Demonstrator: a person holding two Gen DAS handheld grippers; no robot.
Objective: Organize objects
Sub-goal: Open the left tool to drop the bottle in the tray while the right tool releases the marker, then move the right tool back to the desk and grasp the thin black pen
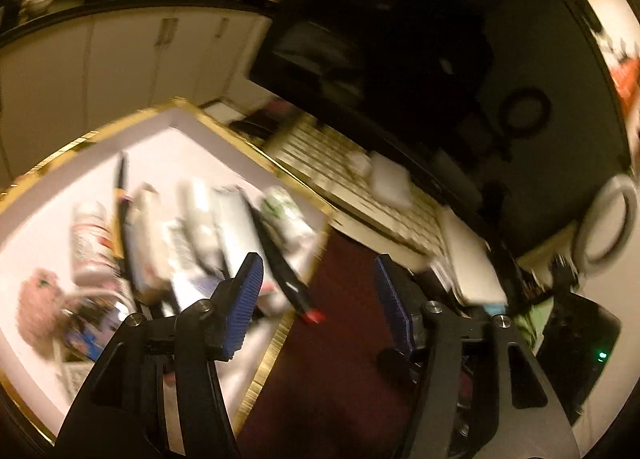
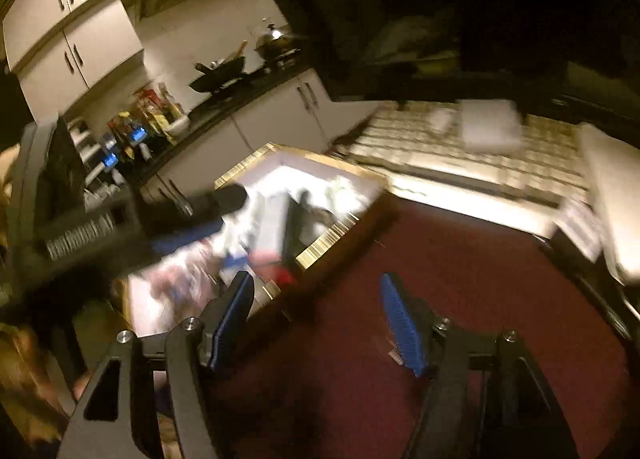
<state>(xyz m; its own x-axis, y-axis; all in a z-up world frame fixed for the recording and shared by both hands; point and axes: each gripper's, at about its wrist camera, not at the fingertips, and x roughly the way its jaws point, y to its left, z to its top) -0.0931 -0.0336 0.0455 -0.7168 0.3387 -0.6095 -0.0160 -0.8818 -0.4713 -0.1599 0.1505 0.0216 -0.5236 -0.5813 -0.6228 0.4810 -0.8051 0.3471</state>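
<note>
The surface (image 1: 340,359) is covered by a dark red cloth, seen in both wrist views, and both pictures are smeared by motion blur. Along its far edge lies a pale keyboard (image 1: 360,179), with a small white item (image 1: 390,179) resting on its keys; what that item is cannot be told. Behind the keyboard stands a dark monitor (image 1: 400,39).

On the left part of the surface sits the box (image 1: 248,139), white inside with a gold rim, its near right corner reaching onto the red cloth. It holds a crowded row of things lying side by side: several pale tubes or packets (image 1: 200,227), a white bottle with red print (image 1: 90,235), a thin dark stick (image 1: 120,195), and a black pen with a red cap (image 1: 280,259) whose red end pokes over the box's right edge. A pinkish fuzzy thing (image 1: 38,303) lies at the box's left side. The blur hides finer detail.

The left tool (image 1: 318,299) hovers over the box's right edge, released, with nothing between its blue pads. The right tool (image 2: 316,319) hangs over the red cloth near the box's near corner, spread wide and empty too. In the right wrist view the left tool shows as a dark blurred shape above the box.
</note>
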